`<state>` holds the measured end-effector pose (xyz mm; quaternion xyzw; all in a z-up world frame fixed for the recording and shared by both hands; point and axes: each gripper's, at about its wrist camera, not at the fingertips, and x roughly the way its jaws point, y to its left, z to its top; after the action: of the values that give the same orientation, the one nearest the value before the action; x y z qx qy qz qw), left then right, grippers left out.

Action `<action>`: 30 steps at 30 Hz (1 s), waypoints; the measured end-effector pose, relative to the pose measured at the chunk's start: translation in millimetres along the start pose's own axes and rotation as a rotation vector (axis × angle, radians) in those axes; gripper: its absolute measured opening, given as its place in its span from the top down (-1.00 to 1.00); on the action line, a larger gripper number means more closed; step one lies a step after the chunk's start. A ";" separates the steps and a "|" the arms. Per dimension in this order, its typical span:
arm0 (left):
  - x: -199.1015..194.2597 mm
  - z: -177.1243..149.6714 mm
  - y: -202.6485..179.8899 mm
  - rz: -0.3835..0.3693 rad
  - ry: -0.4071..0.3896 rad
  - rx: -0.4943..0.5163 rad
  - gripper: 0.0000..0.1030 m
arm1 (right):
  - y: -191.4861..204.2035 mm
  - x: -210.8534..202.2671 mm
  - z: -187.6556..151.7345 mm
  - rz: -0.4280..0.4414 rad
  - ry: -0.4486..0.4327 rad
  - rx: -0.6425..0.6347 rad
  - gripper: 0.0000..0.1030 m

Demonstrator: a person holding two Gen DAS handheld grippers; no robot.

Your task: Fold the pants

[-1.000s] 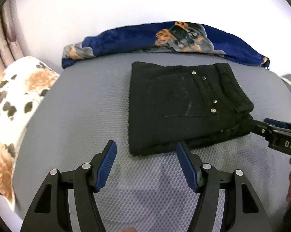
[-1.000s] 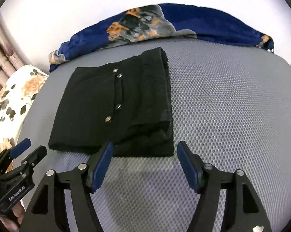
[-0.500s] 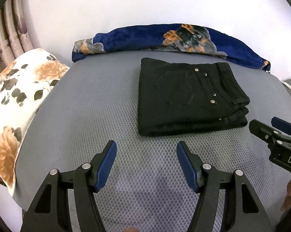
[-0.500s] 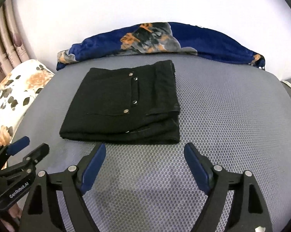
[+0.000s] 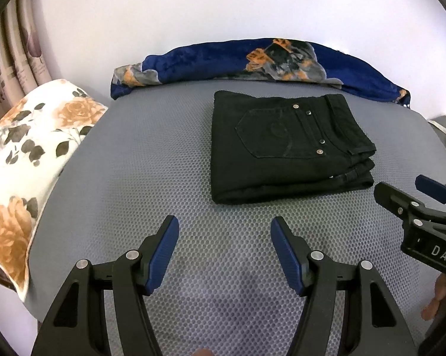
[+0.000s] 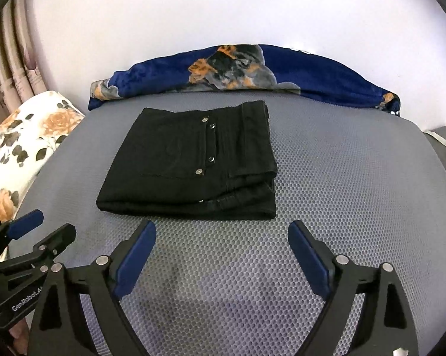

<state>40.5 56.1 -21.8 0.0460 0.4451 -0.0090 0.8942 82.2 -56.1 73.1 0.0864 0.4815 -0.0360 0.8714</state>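
a: left gripper (image 5: 224,231) up close first: blue pads (image 5: 163,255) spread apart, nothing pinched between them, just hovering over bare grey mesh.

b: same deal with the right gripper (image 6: 222,234). blue pads (image 6: 134,259) wide and opening further right now, nothing in the gap, only mesh underneath.

a: also visible from the left wrist cam, poking in at the right edge, tips near the right front corner of the pants but not touching.

b: and from the right cam, left one sitting off at the lower left, clear of the fabric too.

a: black pants (image 5: 288,151) just past both sets of tips. folded into a neat flat rectangle, back pocket and silver rivets facing up, layered edges stacked at the right front corner.

b: lying on the grey mesh mattress (image 6: 356,195), roughly centre, a bit toward the far side.

a: blue floral blanket (image 5: 252,62) bunched along the far edge against the white wall, close behind the pants but not touching.

b: white pillow (image 5: 30,148) with orange roses off at the left edge, curtains (image 6: 12,68) behind it. well apart from the pants.
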 end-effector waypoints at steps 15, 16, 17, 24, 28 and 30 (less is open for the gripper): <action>3.6 -2.9 -5.0 0.009 0.020 0.024 -0.26 | 4.5 4.9 -3.8 0.001 0.035 0.000 -0.73; 4.0 -3.1 -5.2 0.008 0.022 0.022 -0.26 | 4.8 5.4 -4.3 0.000 0.036 -0.002 -0.73; 4.3 -3.1 -5.2 0.008 0.022 0.021 -0.26 | 5.1 6.0 -4.6 -0.002 0.038 -0.004 -0.73; 6.0 -2.1 -7.5 0.020 0.018 0.042 -0.26 | 6.5 11.9 -7.3 0.001 0.058 -0.015 -0.73; 7.5 -1.0 -6.6 0.018 0.023 0.035 -0.26 | 7.0 12.5 -7.5 0.002 0.060 -0.019 -0.73; 8.1 -0.2 -6.8 0.019 0.021 0.036 -0.26 | 7.3 12.5 -7.8 0.003 0.061 -0.017 -0.73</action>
<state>44.9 49.6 -28.9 0.0665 0.4538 -0.0080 0.8886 83.5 -47.3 59.4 0.0807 0.5078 -0.0278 0.8572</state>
